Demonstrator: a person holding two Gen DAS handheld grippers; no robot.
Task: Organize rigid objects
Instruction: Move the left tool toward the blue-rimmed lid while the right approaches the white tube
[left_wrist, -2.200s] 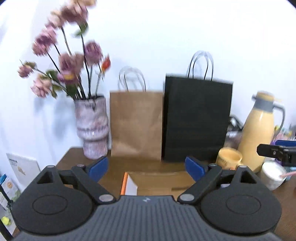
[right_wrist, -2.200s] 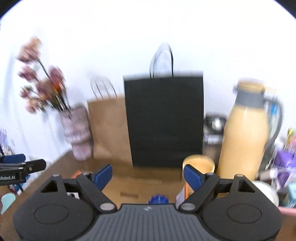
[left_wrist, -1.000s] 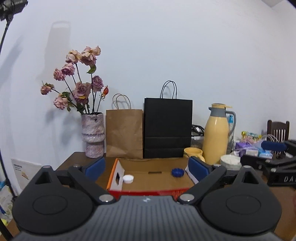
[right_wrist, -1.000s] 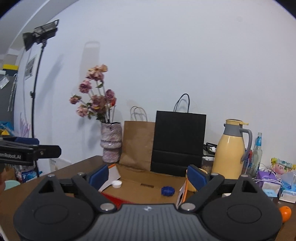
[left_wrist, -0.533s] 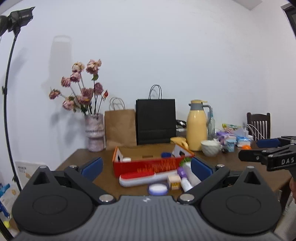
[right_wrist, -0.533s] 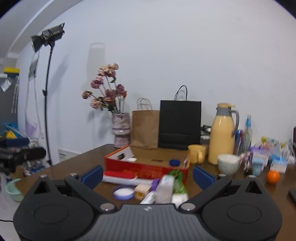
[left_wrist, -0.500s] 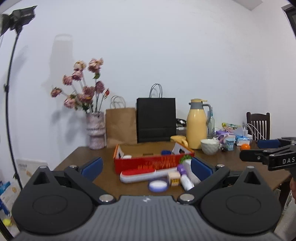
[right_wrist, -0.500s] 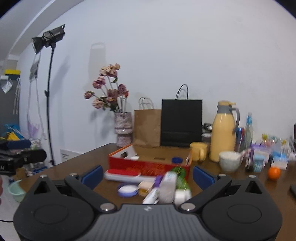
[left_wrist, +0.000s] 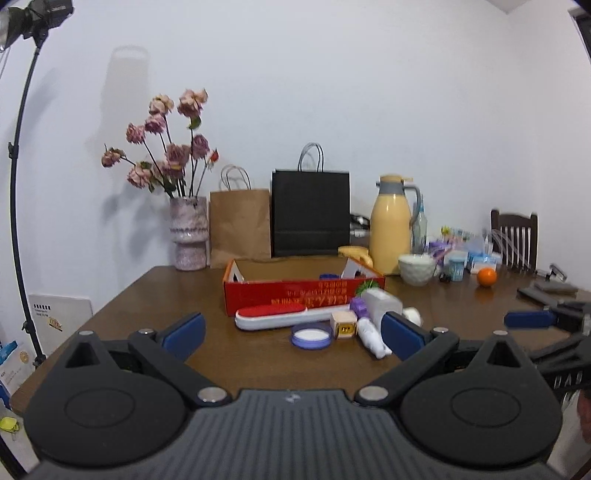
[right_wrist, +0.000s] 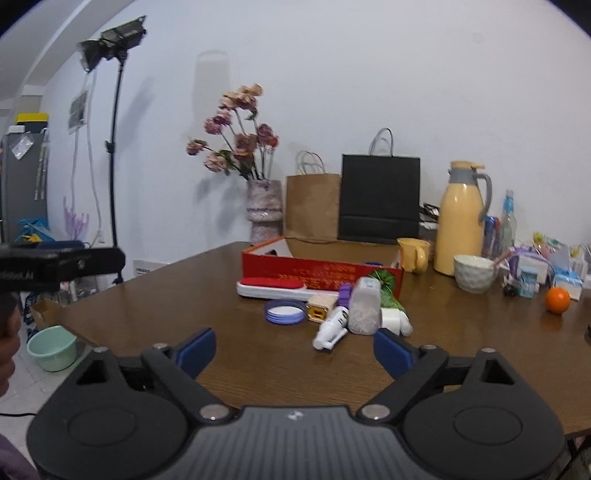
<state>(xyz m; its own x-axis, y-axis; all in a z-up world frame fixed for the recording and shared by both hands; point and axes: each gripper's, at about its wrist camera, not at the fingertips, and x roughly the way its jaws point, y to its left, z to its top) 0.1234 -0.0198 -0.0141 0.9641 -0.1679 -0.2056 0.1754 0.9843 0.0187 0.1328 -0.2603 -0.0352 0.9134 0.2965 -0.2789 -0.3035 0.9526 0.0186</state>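
Both grippers now sit back from the red box (left_wrist: 303, 291); right gripper (right_wrist: 291, 350) empty, jaws just narrowing, wide; left gripper (left_wrist: 291, 332) wide. We advise one item per grasp.

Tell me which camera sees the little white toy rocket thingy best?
The right wrist view: the small white bottle-shaped item lies in the open in front of the pile, whole and unblocked. In the left wrist view it sits beside a blue pad of the left hand-held gripper, which covers its edge.

Red box (left_wrist: 295, 295) front — gold print, upside down, unreadable; left claw (right_wrist: 61, 264) side lettering blurred.
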